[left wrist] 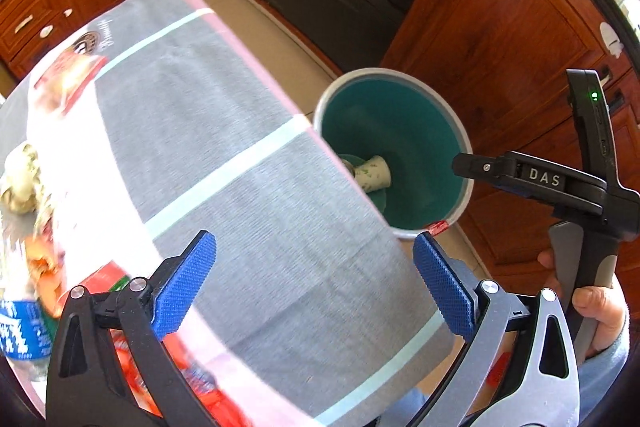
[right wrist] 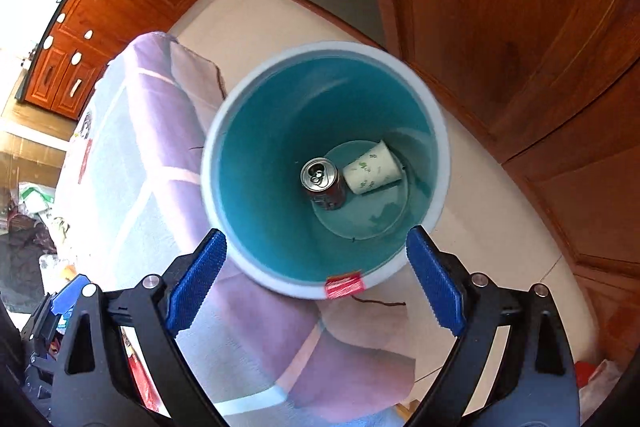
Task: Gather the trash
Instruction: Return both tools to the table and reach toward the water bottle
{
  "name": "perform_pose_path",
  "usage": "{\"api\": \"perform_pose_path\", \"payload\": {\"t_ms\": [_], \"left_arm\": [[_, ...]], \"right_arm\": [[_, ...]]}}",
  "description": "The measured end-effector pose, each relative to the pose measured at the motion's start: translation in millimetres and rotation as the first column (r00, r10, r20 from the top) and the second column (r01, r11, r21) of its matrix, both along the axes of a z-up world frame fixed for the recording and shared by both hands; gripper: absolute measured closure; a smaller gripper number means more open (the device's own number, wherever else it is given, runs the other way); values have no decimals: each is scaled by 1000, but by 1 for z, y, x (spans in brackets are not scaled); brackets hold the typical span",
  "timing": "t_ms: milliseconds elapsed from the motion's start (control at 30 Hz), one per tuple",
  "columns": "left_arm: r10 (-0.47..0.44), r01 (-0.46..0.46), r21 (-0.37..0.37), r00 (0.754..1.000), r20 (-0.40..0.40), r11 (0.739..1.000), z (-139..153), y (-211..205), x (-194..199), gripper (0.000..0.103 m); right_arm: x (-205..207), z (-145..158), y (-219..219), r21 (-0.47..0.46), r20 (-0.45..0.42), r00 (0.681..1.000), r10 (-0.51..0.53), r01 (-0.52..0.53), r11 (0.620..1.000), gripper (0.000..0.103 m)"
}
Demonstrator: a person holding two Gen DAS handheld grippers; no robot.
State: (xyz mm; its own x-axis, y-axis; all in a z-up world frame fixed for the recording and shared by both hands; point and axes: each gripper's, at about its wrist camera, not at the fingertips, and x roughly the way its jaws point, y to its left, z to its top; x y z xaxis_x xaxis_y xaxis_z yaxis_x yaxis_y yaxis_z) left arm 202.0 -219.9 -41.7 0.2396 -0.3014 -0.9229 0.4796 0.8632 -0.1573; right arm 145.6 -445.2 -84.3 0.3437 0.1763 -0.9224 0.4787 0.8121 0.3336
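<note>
- Wooden kitchen cabinets (right wrist: 520, 27) ring a pale floor; a table under a grey striped cloth (left wrist: 248, 155) stands just left of a teal bin (right wrist: 328, 163).
- Inside the bin, a drinks can (right wrist: 322, 181) stands upright beside a tipped paper cup (right wrist: 372, 169), touching or nearly so.
- Right gripper (right wrist: 316, 283) hangs over the bin mouth, jaws spread wide, nothing between the pads.
- Left gripper (left wrist: 314, 283) is over the cloth, also wide and empty.
- More litter waits at the table's far left: a crumpled wrapper (left wrist: 22, 179), a blue-labelled bottle (left wrist: 24, 327), red packaging (left wrist: 70, 77).
- Judgement: the drop looks finished. Next, carry the open jaws well clear of the rim, then approach one piece squarely, pads straddling its narrow side, without snagging the cloth.
</note>
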Motion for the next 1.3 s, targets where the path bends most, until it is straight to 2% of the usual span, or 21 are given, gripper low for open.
{"api": "perform_pose_path", "payload": {"t_ms": [300,500,767,900,1067,1167,1300], "left_arm": [[48,-48,2,996,71,999,29,53,-30,4],[106,-107,0,988,108,994,44,103,-47,4],[206,-208,1,970,132,978,49,181,-63,4],[271,-275,9,952,140,961,48,232,-68,4],[336,-350,63,927,164,935,41,298,-72,4],[385,-403,98,908,162,910,30,338,-70,4],[451,-465,107,882,138,879,19,385,-61,4]], "right_arm": [[-3,28,56,-25,32,995,93,-92,995,16],[-1,47,102,-52,44,984,174,-172,984,16],[11,76,188,-89,74,942,327,-320,943,16],[18,86,234,-105,75,912,404,-396,912,16],[29,92,291,-125,62,876,478,-468,875,16],[35,93,319,-136,50,855,516,-506,852,16],[43,95,350,-156,33,834,551,-540,827,16]]}}
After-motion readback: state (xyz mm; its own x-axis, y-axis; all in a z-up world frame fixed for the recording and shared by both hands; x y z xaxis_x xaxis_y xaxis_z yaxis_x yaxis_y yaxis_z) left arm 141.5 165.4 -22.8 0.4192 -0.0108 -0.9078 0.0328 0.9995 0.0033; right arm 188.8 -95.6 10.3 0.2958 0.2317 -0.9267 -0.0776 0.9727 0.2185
